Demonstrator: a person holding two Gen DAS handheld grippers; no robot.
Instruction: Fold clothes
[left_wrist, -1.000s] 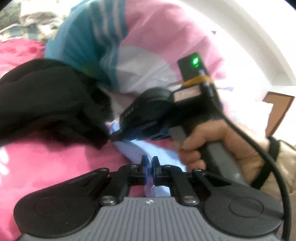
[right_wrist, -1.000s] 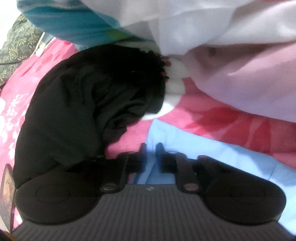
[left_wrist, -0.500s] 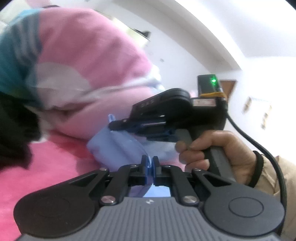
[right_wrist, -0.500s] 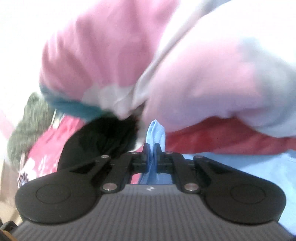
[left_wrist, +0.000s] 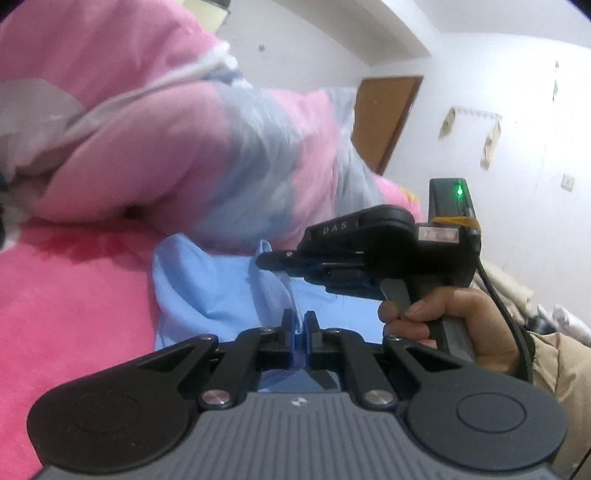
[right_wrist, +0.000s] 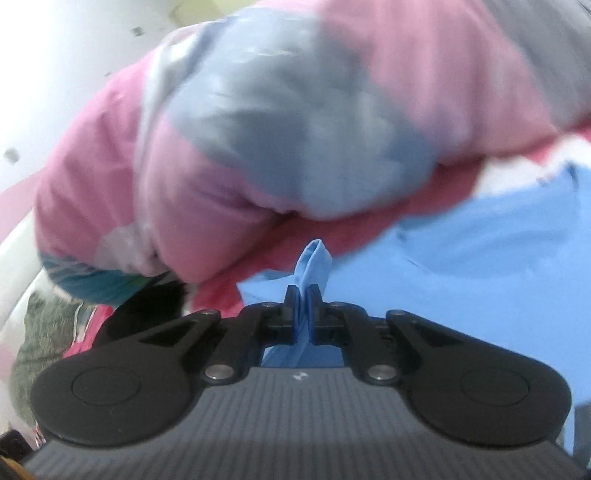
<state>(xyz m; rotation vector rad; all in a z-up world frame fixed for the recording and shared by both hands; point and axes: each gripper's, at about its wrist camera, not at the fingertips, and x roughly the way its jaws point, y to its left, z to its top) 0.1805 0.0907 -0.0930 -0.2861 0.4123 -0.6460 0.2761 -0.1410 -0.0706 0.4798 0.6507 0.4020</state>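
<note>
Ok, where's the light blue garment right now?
The light blue garment lies on the pink bedspread below the pink quilt, pinched by both the left hand-held gripper and the right hand-held gripper.

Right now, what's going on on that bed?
A person is folding a light blue garment on a pink bedspread, with a gripper in each hand. The left gripper and the right gripper are each shut on a pinch of the blue fabric. A bulky pink and grey duvet is heaped just behind. The garment looks bunched, not yet a neat fold.
</note>
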